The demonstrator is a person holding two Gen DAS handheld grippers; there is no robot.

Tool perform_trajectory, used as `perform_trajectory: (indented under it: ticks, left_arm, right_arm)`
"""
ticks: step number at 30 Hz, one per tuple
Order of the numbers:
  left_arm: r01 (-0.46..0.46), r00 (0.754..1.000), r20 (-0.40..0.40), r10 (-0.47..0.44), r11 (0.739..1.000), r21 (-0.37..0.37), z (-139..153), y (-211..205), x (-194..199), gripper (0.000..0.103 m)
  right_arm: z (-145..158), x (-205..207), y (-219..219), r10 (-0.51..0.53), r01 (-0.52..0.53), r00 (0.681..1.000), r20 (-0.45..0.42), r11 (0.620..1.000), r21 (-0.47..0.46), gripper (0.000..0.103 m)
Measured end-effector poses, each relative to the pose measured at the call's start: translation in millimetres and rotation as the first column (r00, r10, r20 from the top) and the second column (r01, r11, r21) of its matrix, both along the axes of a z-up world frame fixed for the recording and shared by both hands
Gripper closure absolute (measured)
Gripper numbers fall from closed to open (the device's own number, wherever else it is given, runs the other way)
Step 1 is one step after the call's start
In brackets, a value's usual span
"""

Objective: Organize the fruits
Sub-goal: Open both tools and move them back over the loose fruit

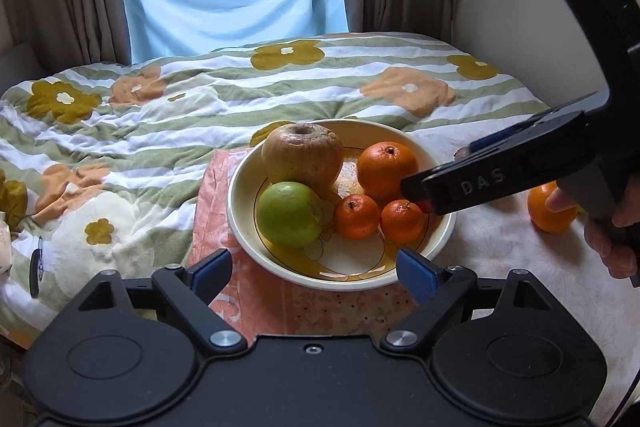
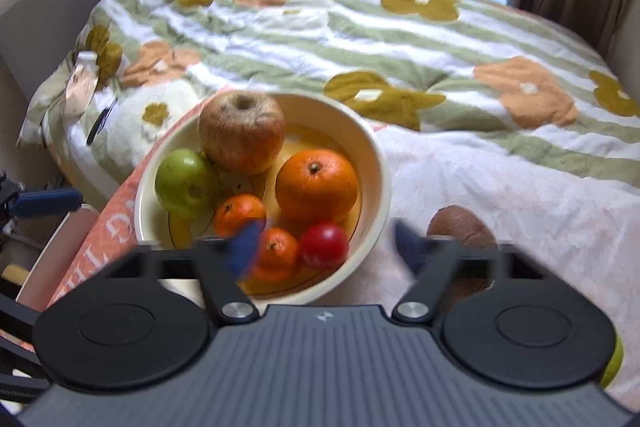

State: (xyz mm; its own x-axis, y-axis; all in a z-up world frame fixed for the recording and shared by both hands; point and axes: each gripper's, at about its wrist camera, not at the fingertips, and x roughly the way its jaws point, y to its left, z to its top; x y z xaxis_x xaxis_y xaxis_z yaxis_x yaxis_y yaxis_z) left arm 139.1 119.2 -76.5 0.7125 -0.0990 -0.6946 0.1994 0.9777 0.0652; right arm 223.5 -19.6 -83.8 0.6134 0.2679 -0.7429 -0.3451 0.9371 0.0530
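apples [image 1: 302,157] and oranges [image 1: 386,169] in bowl [image 1: 240,195]

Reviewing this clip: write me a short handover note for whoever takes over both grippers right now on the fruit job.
Left gripper: jaws open, empty, hovering at the near rim of the bowl.
Right gripper: jaws open, nothing between the pads, over the bowl's right edge, right above the small red fruit.
In the bowl: wrinkled apple, green apple, large orange, two small oranges, plus the red fruit.
Left outside, on the cloth to the right: a brown fruit, another orange, and something green at the right wrist view's edge, too cut off to identify.
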Motion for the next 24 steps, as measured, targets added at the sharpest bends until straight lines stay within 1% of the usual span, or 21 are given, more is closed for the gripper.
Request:
perform_trajectory:
  ticks: [2, 6, 13, 18, 24]
  left_arm:
    - [-0.008, 1.0, 0.0, 0.008, 1.0, 0.003, 1.5, -0.8, -2.0, 0.011]
    - [-0.021, 1.0, 0.004, 0.021, 1.0, 0.003, 6.0, -2.1, -7.6, 0.011]
    - [-0.049, 0.998, 0.038, 0.048, 0.999, 0.016, 20.6, -7.9, -21.2, 0.011]
    - [-0.067, 0.996, 0.061, 0.066, 0.998, 0.018, 32.7, -17.1, -35.4, 0.011]
    - [-0.071, 0.994, 0.083, 0.069, 0.997, 0.026, 44.2, -39.1, -56.9, 0.011]
  right_arm:
    - [3.5, -4.6, -3.4, -0.004, 0.004, 1.0, 0.021, 1.0, 0.015, 0.0]
    - [9.0, -9.2, -7.4, -0.01, 0.01, 1.0, 0.013, 1.0, 0.008, 0.0]
    - [30.4, -29.9, -22.4, -0.022, 0.02, 0.999, 0.039, 0.999, 0.029, 0.0]
    - [44.4, -50.5, -40.9, -0.045, 0.043, 0.998, 0.048, 0.998, 0.047, 0.0]
    - [59.4, -77.5, -74.1, -0.069, 0.066, 0.996, 0.059, 0.996, 0.059, 0.0]
